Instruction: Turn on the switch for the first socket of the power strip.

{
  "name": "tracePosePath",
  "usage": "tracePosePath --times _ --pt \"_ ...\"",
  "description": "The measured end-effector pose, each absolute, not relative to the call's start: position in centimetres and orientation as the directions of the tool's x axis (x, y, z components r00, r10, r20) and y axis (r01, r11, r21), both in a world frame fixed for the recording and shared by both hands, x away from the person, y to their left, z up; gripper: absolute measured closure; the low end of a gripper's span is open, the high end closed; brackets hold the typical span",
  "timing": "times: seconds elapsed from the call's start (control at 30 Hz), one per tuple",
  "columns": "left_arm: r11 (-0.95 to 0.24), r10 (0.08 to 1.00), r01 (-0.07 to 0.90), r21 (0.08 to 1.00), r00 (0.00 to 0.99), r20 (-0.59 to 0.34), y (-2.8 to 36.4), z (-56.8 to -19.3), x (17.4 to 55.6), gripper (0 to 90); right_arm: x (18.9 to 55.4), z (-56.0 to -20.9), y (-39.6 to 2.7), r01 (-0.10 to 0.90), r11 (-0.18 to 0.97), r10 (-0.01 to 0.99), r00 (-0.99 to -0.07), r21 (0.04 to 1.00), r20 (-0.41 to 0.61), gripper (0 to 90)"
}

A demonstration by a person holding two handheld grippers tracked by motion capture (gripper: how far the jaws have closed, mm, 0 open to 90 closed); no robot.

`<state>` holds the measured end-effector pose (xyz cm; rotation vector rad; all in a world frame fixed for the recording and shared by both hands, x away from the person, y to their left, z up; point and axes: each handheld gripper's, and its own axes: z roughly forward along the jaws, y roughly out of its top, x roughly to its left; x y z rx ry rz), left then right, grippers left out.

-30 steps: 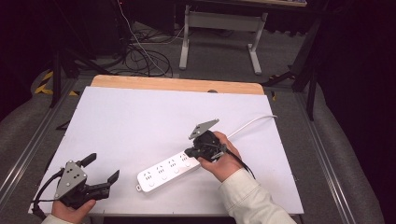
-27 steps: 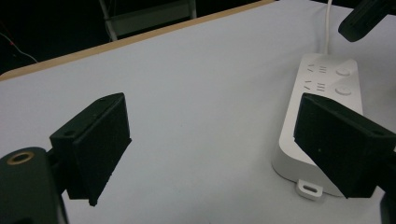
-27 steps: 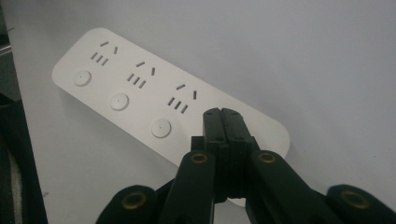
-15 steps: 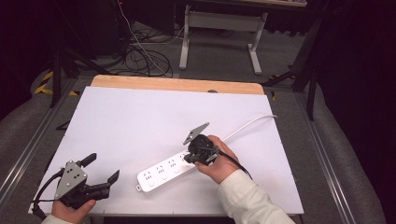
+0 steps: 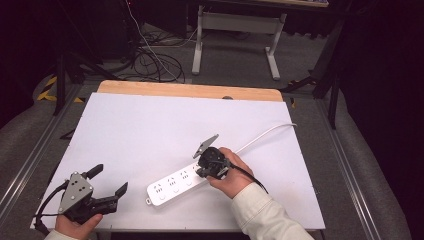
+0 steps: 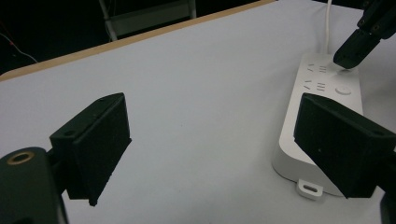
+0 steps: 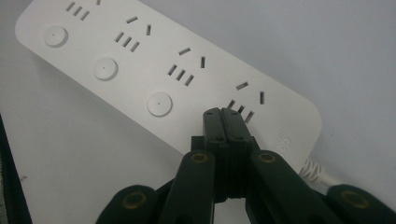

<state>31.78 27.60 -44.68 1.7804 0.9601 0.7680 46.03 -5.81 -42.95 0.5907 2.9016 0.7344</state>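
Because its jaws are pressed together empty, the right gripper (image 7: 223, 112) is set tip-down on the white plastic power strip (image 5: 176, 184) mid-table, seemingly pressing a switch; the left gripper (image 5: 107, 186) is held spread nearby.

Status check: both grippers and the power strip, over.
Left gripper open, off the strip. Right gripper shut, empty, tip over the power strip at its cord-end socket; contact unclear. White table, nothing in the way.
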Motion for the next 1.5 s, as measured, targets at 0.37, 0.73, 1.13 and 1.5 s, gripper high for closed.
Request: tracePosePath --times 0.37,0.73,1.13,1.5 --pt "-0.255 0.862 0.278 0.926 0.500 0.087 27.56 -44.70 31.81 11.4 45.95 -43.23 -5.71 0.346 0.816 0.391 -0.920 0.463 -0.001 90.0" --pt "-0.254 0.863 0.280 0.926 0.498 0.086 27.48 -44.70 31.77 11.4 45.51 -43.42 -5.62 0.344 0.814 0.401 -0.916 0.468 -0.025 90.0" --pt "-0.258 0.862 0.279 0.925 0.498 0.090 27.48 -44.68 31.78 11.4 45.31 -43.60 -5.61 0.351 0.809 0.414 -0.910 0.471 -0.034 90.0" --pt "-0.258 0.861 0.278 0.925 0.500 0.089 27.45 -44.68 31.78 11.4 45.42 -43.66 -5.62 0.368 0.801 0.426 -0.905 0.472 -0.017 90.0"
